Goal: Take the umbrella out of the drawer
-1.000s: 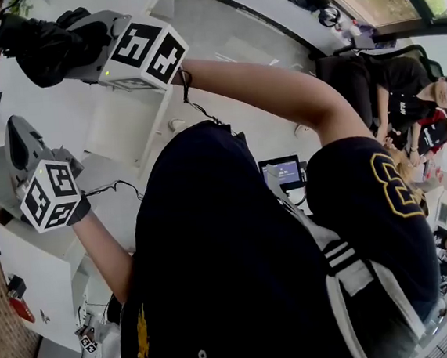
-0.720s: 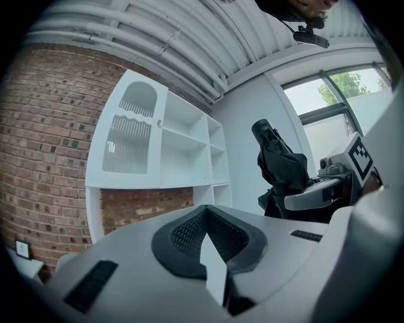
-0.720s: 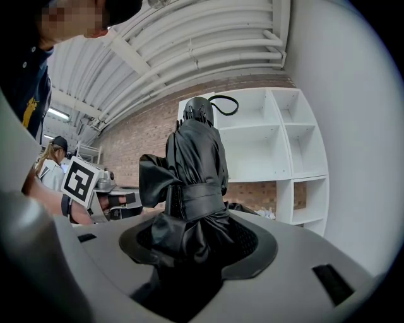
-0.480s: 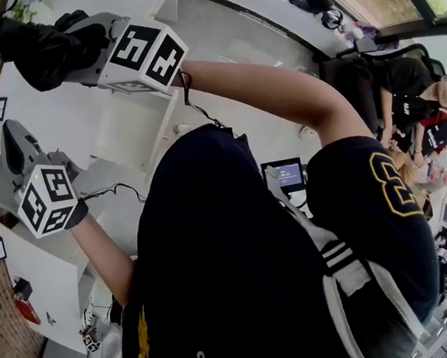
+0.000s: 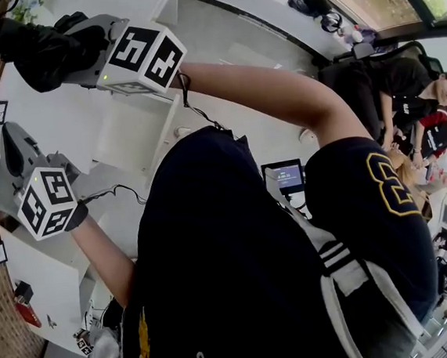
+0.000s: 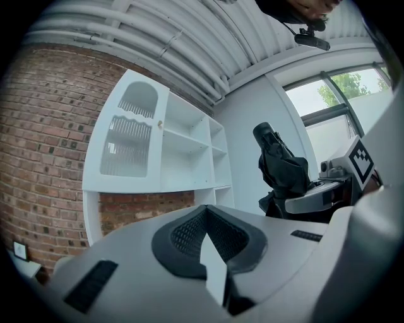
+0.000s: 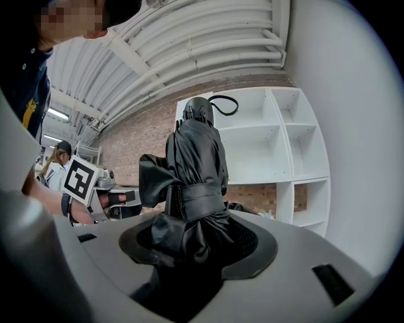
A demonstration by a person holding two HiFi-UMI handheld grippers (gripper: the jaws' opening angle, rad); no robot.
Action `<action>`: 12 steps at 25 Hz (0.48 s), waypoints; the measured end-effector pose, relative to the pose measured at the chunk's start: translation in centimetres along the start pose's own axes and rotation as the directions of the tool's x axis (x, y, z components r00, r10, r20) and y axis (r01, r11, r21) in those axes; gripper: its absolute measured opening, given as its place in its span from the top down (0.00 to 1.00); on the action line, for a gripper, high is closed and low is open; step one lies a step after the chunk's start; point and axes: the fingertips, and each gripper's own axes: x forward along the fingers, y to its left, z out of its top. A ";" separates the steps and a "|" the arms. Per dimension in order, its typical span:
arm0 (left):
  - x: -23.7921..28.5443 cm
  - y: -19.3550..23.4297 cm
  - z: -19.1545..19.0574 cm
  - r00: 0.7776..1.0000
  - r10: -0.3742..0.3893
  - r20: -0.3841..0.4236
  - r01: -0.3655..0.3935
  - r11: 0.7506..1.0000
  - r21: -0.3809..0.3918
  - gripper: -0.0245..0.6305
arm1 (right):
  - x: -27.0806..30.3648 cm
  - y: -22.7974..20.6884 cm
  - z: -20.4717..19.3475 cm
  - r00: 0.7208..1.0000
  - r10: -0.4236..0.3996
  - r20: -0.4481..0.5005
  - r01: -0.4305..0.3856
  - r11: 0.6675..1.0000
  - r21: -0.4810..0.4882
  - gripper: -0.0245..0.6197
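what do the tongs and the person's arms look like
The left tongs and right tongs are smooth light grey shells with black ribbed pads. Each carries a white cube of black square markers, and a thin black cable trails from each. The arms are bare below a dark navy short-sleeved shirt with yellow print.

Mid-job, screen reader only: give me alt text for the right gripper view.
A folded black umbrella, strapped shut, stands clamped between the jaws of the right gripper, its wrist loop at the top. Behind it are a white shelf unit and a brick wall.
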 end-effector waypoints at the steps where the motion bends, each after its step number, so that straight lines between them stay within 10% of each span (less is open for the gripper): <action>1: 0.1 0.0 -0.1 1.000 -0.001 -0.001 0.001 1.000 0.000 0.94 | 0.0 0.0 0.0 1.000 0.000 0.001 0.000 1.000 0.003 0.57; 12: 0.5 -0.3 -0.3 1.000 -0.005 -0.001 0.005 1.000 -0.006 0.94 | 0.1 -0.7 -0.1 1.000 -0.007 -0.002 0.007 1.000 -0.001 0.56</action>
